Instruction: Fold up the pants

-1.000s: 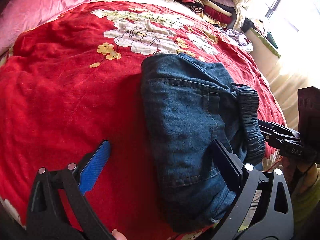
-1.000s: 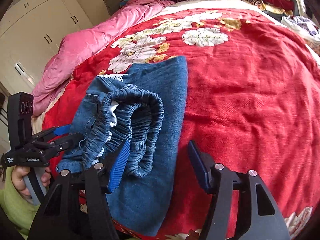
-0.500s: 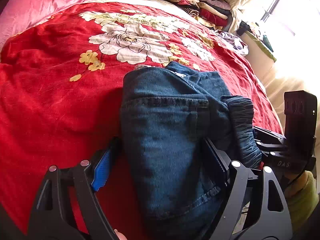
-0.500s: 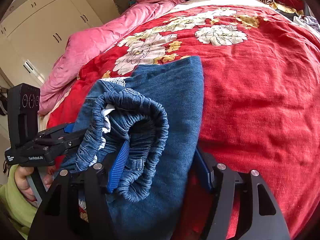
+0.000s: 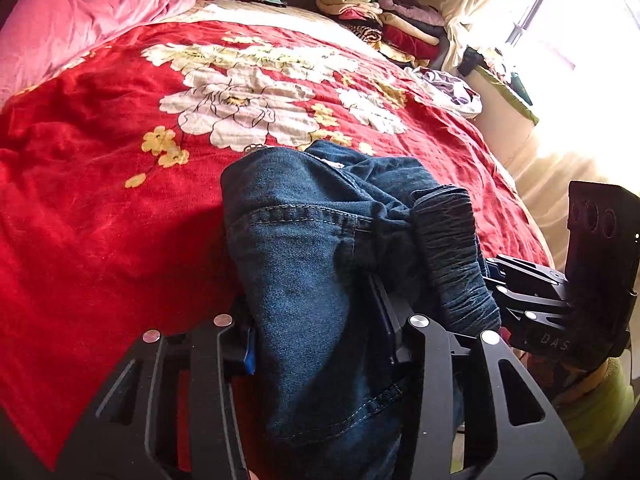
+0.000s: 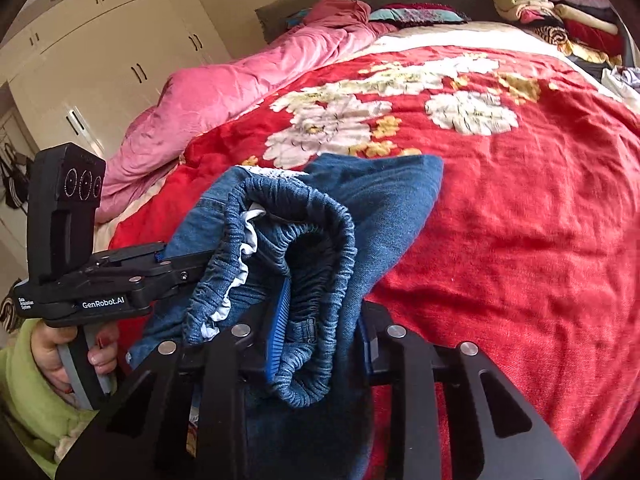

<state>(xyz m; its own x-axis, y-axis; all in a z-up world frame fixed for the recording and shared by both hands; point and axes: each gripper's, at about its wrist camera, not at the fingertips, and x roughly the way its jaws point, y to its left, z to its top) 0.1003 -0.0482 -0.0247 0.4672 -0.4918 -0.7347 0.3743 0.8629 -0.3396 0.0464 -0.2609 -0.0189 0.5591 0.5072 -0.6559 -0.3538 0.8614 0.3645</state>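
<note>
The folded blue denim pants lie bunched at the near edge of the red flowered blanket. My left gripper is shut on the folded leg side of the pants. My right gripper is shut on the elastic waistband roll, with one blue pad inside the fold. The right gripper also shows in the left wrist view at the right, and the left gripper shows in the right wrist view at the left. The fingertips are hidden in the denim.
A pink duvet lies along the far left of the bed. A stack of folded clothes sits at the head of the bed, with a loose garment nearby. Cupboards stand beyond the bed. A bright window is at the right.
Both grippers moved in around the pants and closed on them from open. The pants bundle now looks bunched and raised at the near edge.
</note>
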